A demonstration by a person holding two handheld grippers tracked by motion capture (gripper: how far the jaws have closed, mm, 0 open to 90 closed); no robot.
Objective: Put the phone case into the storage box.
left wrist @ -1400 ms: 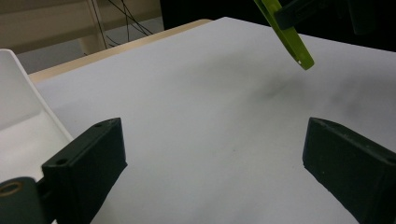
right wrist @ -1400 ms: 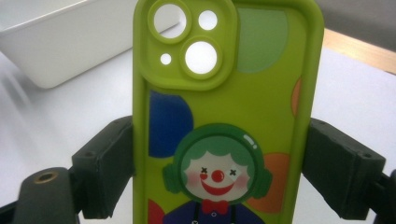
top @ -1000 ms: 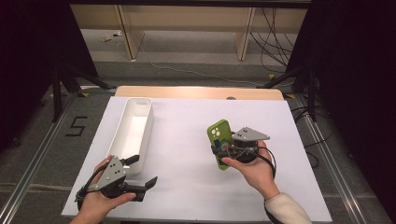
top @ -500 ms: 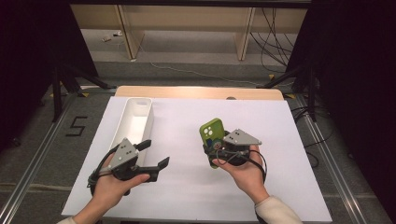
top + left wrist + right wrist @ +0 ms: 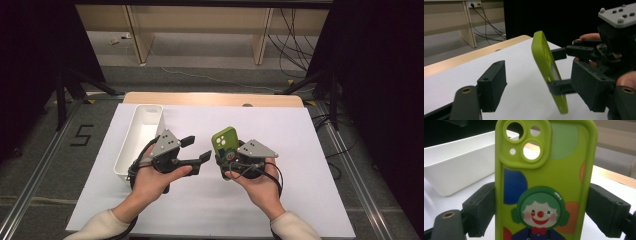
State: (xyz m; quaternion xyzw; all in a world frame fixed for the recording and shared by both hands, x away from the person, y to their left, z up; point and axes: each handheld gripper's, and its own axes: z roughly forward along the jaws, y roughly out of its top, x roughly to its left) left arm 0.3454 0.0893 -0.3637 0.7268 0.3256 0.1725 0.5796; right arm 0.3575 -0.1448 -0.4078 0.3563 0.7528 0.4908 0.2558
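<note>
Now the right gripper view gives the detail: a clown print and camera cutouts on the green phone case (image 5: 544, 185), which the high view leaves as a plain green slab. The right gripper (image 5: 227, 161) pinches its sides, long axis upright, cutouts uppermost, above the white table (image 5: 300, 130). The left gripper (image 5: 196, 148) is spread wide just beside it, near a white bin (image 5: 131, 150).
</note>
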